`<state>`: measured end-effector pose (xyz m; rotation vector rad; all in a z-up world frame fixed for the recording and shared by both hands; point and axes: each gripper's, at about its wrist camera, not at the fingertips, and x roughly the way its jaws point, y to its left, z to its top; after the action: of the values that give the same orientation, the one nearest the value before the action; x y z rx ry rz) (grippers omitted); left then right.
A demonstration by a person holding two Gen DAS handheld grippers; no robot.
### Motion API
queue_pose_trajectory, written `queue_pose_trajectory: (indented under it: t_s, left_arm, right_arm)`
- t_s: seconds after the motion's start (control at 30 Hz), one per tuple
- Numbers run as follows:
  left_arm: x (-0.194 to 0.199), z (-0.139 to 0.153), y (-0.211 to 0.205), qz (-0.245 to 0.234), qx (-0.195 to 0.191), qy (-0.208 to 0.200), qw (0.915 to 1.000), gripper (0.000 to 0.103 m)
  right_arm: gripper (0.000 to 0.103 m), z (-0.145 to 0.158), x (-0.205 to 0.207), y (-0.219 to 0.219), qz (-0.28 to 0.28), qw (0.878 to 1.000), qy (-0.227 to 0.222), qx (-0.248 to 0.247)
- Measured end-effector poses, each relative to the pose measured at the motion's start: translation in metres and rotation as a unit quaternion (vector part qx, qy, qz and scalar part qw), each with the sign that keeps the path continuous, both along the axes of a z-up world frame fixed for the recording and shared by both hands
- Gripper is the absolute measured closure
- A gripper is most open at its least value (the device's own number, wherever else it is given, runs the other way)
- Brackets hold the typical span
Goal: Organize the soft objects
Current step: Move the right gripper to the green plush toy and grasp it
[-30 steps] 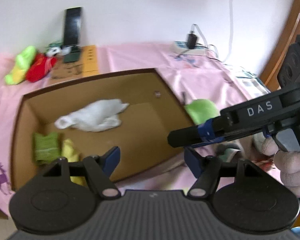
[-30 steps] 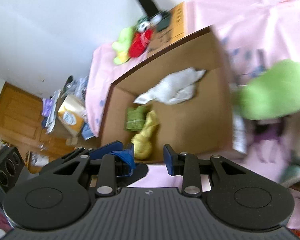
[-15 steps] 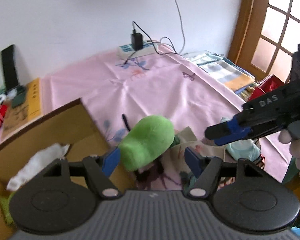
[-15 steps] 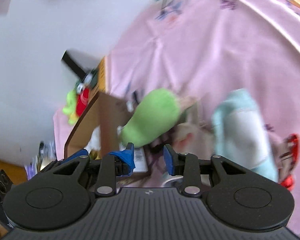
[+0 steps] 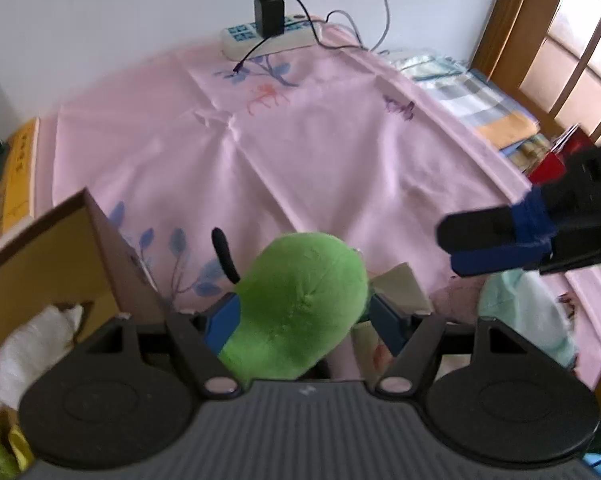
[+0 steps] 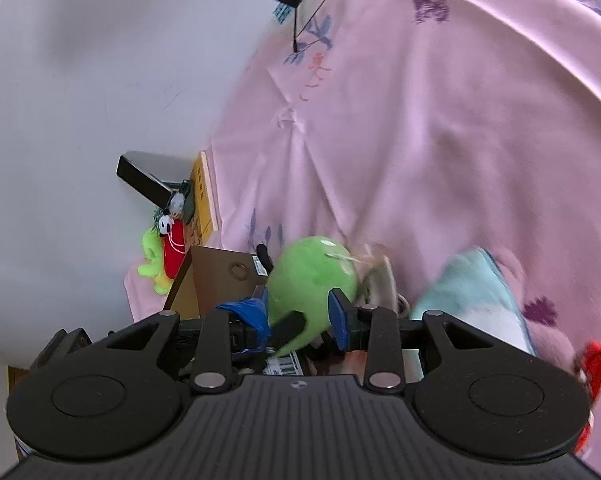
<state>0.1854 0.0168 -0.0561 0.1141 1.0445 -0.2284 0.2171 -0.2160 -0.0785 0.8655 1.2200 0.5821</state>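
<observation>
Left wrist view: left gripper (image 5: 302, 318) fingers spread wide, one on each side of the green plush (image 5: 296, 308); the blue pads sit at its flanks, and whether they press in I cannot tell, no dent visible. Plush lies on the pink sheet (image 5: 320, 152), just beside the corner of the box (image 5: 72, 256). White cloth (image 5: 28, 352) inside the box, lower left. Right gripper (image 5: 496, 242) enters from the right, hanging above the sheet, fingers close together with nothing between them, well apart from the plush. A pale blue soft item (image 5: 528, 316) lies under it. Power strip (image 5: 264, 38) with a charger (image 5: 268, 16) at the far edge by the wall. Right wrist view: right gripper (image 6: 300, 314) fingers parted a little, nothing gripped; the plush (image 6: 312, 276) shows beyond the gap, the left gripper's dark finger (image 6: 286, 328) against its near side. Box (image 6: 216, 276) left of the plush, pale blue item (image 6: 472, 296) to the right. Red and yellow-green toys (image 6: 164, 256) lie by the wall past the box.
</observation>
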Motion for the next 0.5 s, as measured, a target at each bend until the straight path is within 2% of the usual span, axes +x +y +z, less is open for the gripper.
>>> queue_pose_trajectory:
  t_s: [0.13,0.33,0.4,0.5]
  left_arm:
    - [0.003,-0.002,-0.001,0.004,0.012,-0.002,0.9999,0.031]
    - [-0.001,0.001,-0.003,0.003,0.0,-0.002,1.0,0.032]
    - [-0.001,-0.002,-0.009,-0.003,-0.018,0.011,0.9998,0.032]
    - [-0.004,-0.007,-0.023,-0.015,0.019,-0.002,0.9997,0.032]
  right_arm:
    - [0.086,-0.003,0.015,0.019,0.023,1.0,0.008,-0.013]
    - [0.086,-0.021,0.034,0.042,0.047,0.997,0.042,-0.041]
    - [0.086,-0.028,0.038,0.045,0.051,0.996,0.053,-0.054]
    - [0.086,-0.033,0.044,0.043,0.051,0.996,0.059,-0.05]
